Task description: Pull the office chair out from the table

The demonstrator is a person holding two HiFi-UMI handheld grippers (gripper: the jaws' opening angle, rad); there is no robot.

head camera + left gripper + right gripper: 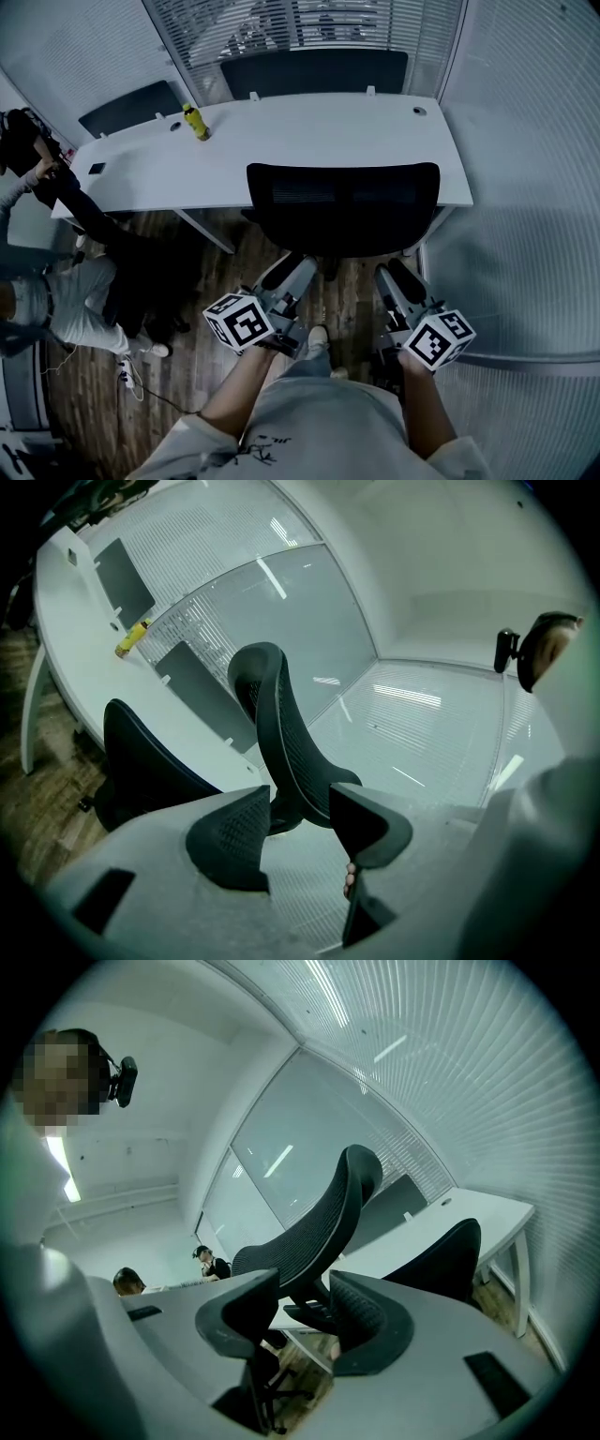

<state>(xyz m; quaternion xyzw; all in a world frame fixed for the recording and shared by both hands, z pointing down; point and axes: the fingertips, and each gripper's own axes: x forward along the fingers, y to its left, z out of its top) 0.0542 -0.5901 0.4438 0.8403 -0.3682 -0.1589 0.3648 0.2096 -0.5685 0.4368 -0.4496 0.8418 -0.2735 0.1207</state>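
The person stood with the left forearm [234,389] and right forearm [424,412] stretched forward. The left hand-held gripper [292,267] and right hand-held gripper [394,274] pointed ahead, side by side and apart. Both had their jaws spread wide, the pads pressing on nothing.

White table [356,141] w/ yellow bottle [196,123] upright nr back-left edge.

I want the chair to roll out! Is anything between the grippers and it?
Nothing visible does. The left gripper and right gripper, both open, face the office chair with only open space between.
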